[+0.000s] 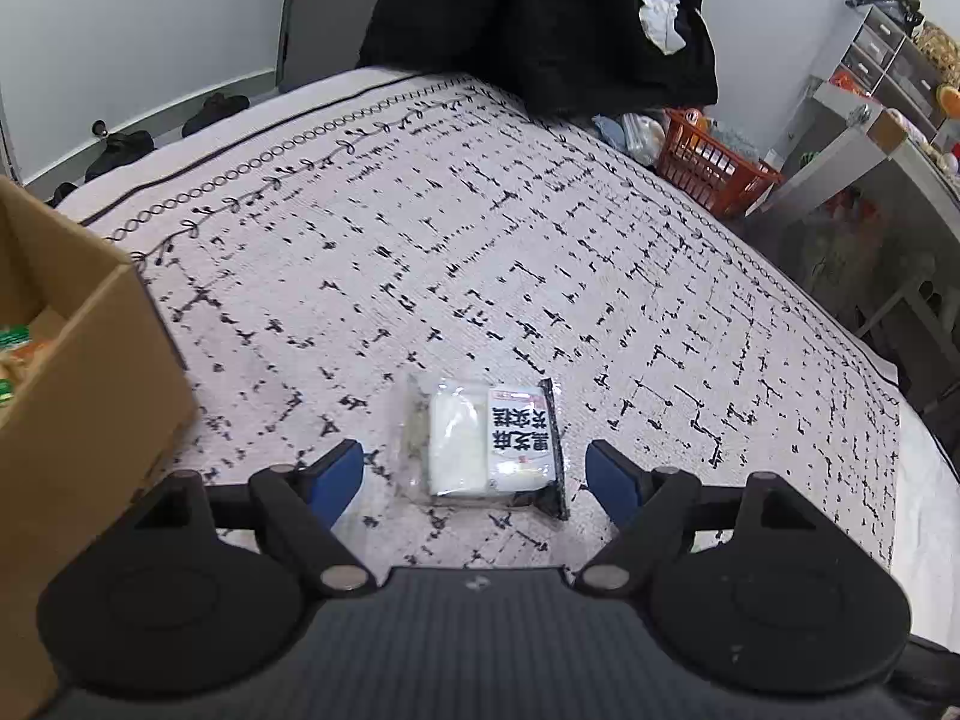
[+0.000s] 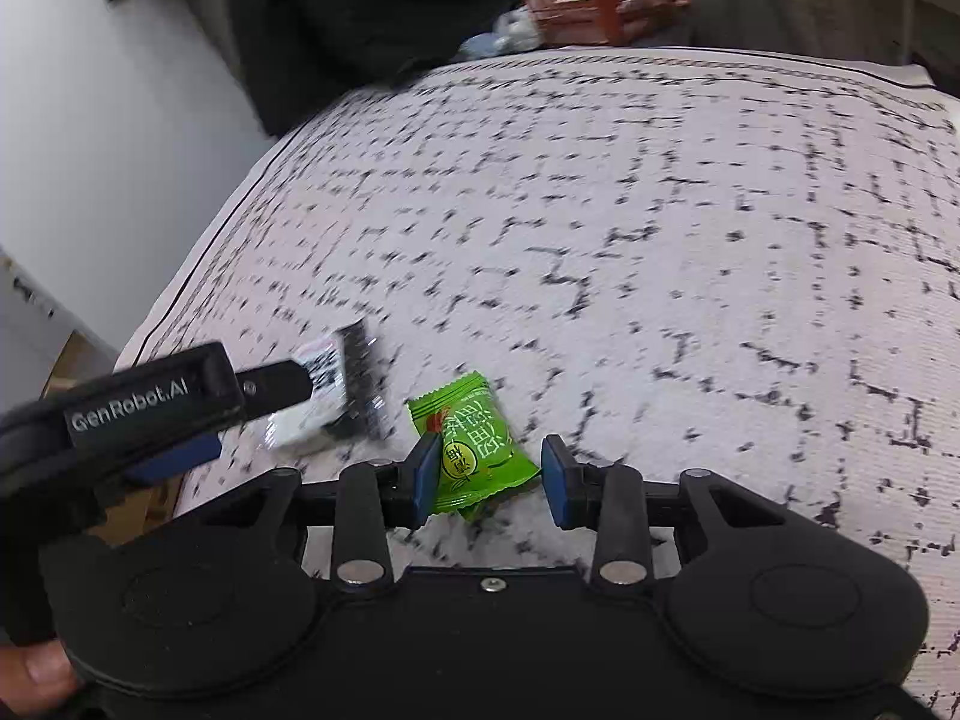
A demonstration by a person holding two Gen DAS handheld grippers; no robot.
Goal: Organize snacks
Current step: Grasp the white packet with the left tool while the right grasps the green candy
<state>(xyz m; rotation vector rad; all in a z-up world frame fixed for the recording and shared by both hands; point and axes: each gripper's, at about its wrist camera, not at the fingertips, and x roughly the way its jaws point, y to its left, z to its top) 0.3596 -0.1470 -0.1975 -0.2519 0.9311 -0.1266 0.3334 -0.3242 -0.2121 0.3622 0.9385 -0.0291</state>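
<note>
On a white rug [image 1: 540,252] with a black broken-line pattern lies a clear-wrapped white snack pack [image 1: 489,443] with a black-lettered label; it rests flat just ahead of the left gripper [image 1: 474,471], whose blue-padded fingers [image 1: 336,471] stand wide apart on either side of it without touching it. To the left of that pack, at the rug's edge, stands an open cardboard box [image 1: 90,372] with green and orange packets showing inside. In the right wrist view the same white pack [image 2: 327,399] appears blurred, with the left gripper's black finger, marked GenRobot.AI, reaching over it. Just right of the white pack lies a green candy packet [image 2: 477,441], sitting between the blue pads of the right gripper [image 2: 489,477]; the jaws are apart, the left pad at the wrapper's edge and the right pad clear of it. Beyond the rug's far edge are an orange plastic basket [image 1: 711,165] and a hanging black garment [image 1: 540,18].
</note>
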